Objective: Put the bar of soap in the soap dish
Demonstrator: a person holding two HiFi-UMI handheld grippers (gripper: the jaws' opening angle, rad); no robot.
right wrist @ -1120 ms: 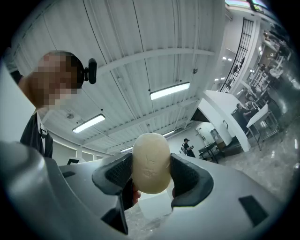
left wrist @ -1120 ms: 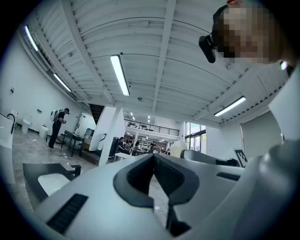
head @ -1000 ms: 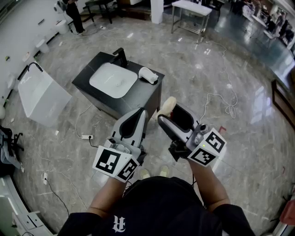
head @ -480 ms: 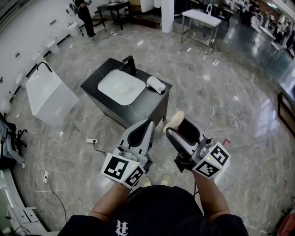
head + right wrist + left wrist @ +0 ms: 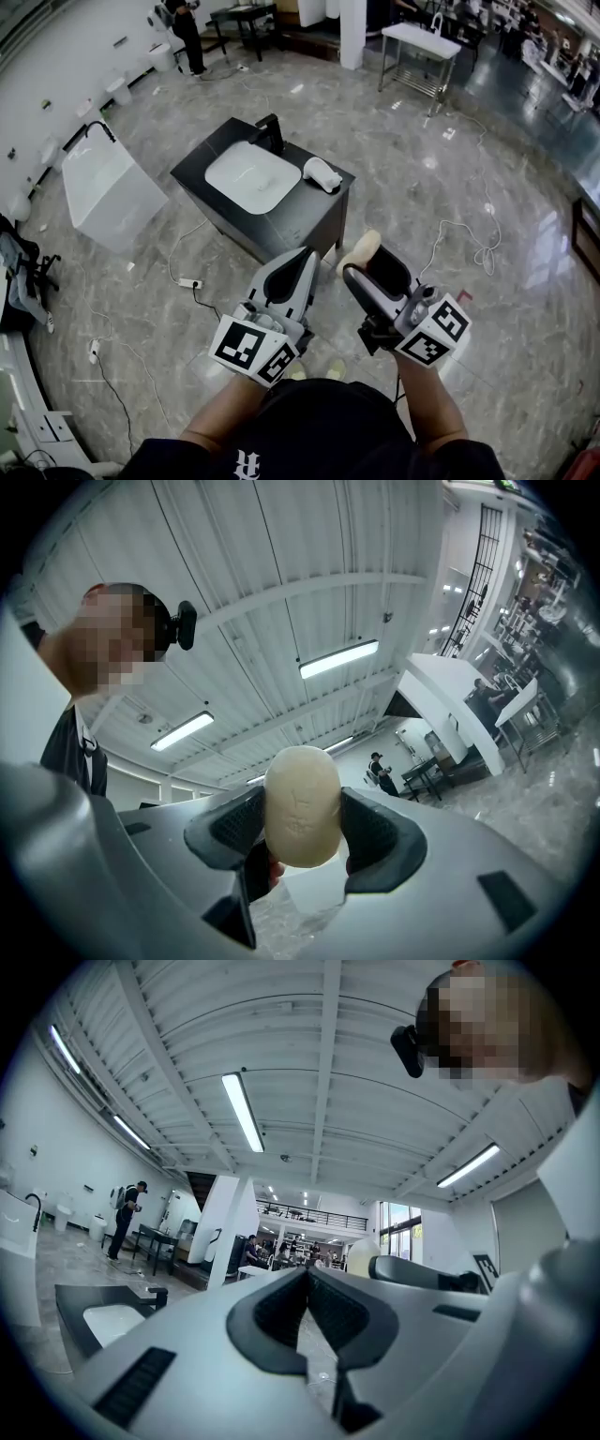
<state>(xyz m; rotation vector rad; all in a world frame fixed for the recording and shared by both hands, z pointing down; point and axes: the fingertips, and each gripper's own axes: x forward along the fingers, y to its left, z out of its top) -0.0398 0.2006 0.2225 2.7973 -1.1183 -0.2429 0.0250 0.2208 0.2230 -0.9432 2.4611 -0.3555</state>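
Presently, in the right gripper view, the right gripper (image 5: 302, 829) has its jaws clamped on the bar of soap (image 5: 302, 803), one dark pad against each side. The bar is pale cream, oval, held on end, and its upper part stands clear above the jaw tips. In the head view the soap sits at the centre of the frame, raised off the floor and just right of the black vanity cabinet (image 5: 281, 220), not touching it. The left gripper (image 5: 307, 1279) has its jaws closed tip to tip with nothing between them; in the head view it lies just left of the right gripper, both pointing toward the cabinet. The cabinet occupies the upper centre of the head view and carries a white basin (image 5: 251, 178) with a black faucet (image 5: 270, 131) at its far edge. A white object (image 5: 322, 173) rests on the counter's right end, beside the basin; its kind cannot be determined from this view. A white bathtub (image 5: 108, 192) stands at the left of the frame, well apart from the cabinet. A power strip (image 5: 187, 283) lies on the grey marble floor (image 5: 487, 141) below the cabinet, and a white cable (image 5: 473, 246) trails at the right. A metal table (image 5: 419, 42) stands at the top of the frame.
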